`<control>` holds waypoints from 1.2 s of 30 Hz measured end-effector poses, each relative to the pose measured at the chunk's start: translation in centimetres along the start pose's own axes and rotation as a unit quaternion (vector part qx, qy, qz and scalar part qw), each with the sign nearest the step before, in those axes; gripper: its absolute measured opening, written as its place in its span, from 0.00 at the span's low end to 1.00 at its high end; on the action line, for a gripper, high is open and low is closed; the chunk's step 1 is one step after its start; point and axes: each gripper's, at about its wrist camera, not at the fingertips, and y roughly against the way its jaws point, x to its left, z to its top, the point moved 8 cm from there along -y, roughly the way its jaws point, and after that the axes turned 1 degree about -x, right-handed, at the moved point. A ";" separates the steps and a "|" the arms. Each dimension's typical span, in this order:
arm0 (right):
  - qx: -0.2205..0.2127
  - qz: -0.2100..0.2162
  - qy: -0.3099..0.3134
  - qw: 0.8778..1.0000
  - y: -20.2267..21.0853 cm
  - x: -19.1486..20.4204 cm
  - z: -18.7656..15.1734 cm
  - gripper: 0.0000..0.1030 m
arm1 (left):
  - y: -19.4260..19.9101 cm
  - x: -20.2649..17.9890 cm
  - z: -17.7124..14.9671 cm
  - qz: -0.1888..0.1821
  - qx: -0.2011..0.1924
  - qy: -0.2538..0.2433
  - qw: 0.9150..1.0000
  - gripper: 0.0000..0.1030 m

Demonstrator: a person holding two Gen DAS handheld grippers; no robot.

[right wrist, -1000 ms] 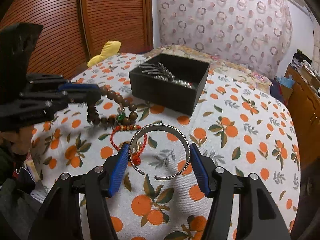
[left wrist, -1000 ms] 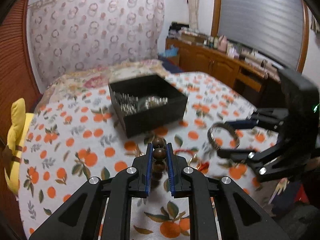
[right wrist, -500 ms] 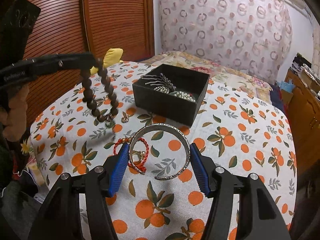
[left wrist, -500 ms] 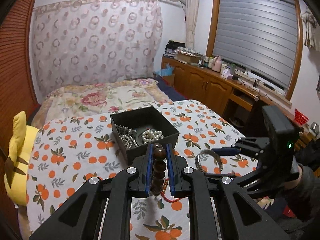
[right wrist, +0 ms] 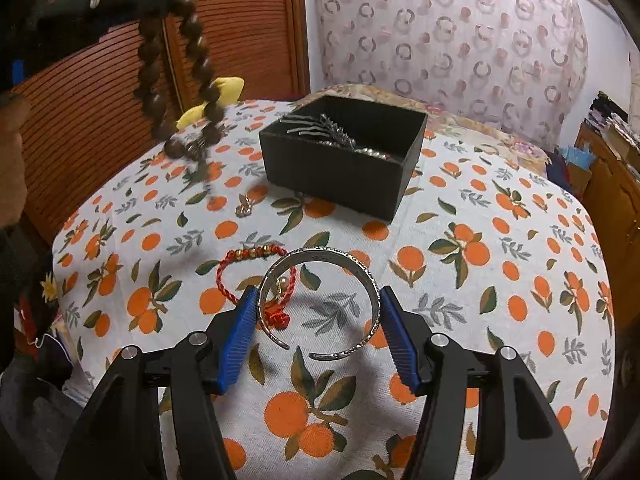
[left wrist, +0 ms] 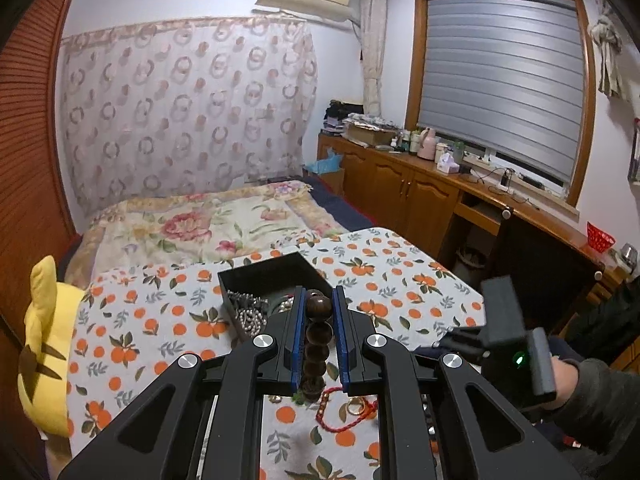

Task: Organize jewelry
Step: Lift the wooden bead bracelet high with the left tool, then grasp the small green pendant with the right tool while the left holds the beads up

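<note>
Your left gripper (left wrist: 319,320) pinches the bead bracelet (right wrist: 176,80) dangling above the counter (right wrist: 500,280) left of the box (right wrist: 340,156), your right gripper (right wrist: 314,328) clamps the bangle (right wrist: 320,300); swinging beads could snag the box rim.

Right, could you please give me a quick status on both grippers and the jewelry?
Left gripper shut on wooden bead bracelet, hanging above the table. Right gripper holding silver cuff bangle. Black box unobstructed.

An orange-and-leaf print is covering the white tablecloth (right wrist: 460,280). The box (right wrist: 340,176) is showing black, the beaded bracelet (right wrist: 168,80) dark brown, the bangle (right wrist: 320,258) silver, the cord bracelet (right wrist: 224,276) red with gold beads.
</note>
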 end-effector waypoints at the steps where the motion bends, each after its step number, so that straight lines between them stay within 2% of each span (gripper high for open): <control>1: 0.002 0.001 0.000 1.000 -0.2 0.1 -0.1 0.61 | 0.0 0.0 0.1 0.000 0.000 -0.001 1.000 0.12; 12: 0.010 0.004 -0.005 1.000 -0.9 0.1 -1.1 0.61 | 0.5 -0.6 1.4 -0.003 -0.022 -0.003 1.000 0.12; 14: 0.011 0.005 -0.006 1.000 -0.9 0.1 -1.2 0.61 | 0.1 -0.1 1.3 0.012 -0.015 0.000 1.000 0.12; 16: 0.010 0.004 -0.005 1.000 -0.9 0.1 -1.2 0.61 | 0.9 -0.6 1.5 0.004 -0.025 -0.003 1.000 0.12; 18: 0.011 0.005 -0.007 1.000 -0.9 0.0 -1.3 0.61 | 1.0 -0.6 1.8 0.028 -0.025 -0.017 0.999 0.12; 21: 0.012 0.003 -0.005 1.000 -0.9 0.2 -1.3 0.61 | 0.4 0.1 1.4 0.039 -0.011 -0.011 0.999 0.12; 29: 0.022 0.004 0.005 1.000 -1.5 0.6 -1.3 0.62 | 0.7 -0.4 1.2 0.021 -0.012 -0.010 1.000 0.12; 31: 0.012 0.005 0.003 1.000 -1.2 0.5 -1.0 0.70 | 0.8 -0.6 1.4 0.018 -0.014 -0.011 1.000 0.12; 36: -0.022 0.017 -0.003 1.000 0.0 0.9 0.9 0.71 | 1.2 -1.3 1.7 0.005 -0.020 -0.011 1.000 0.12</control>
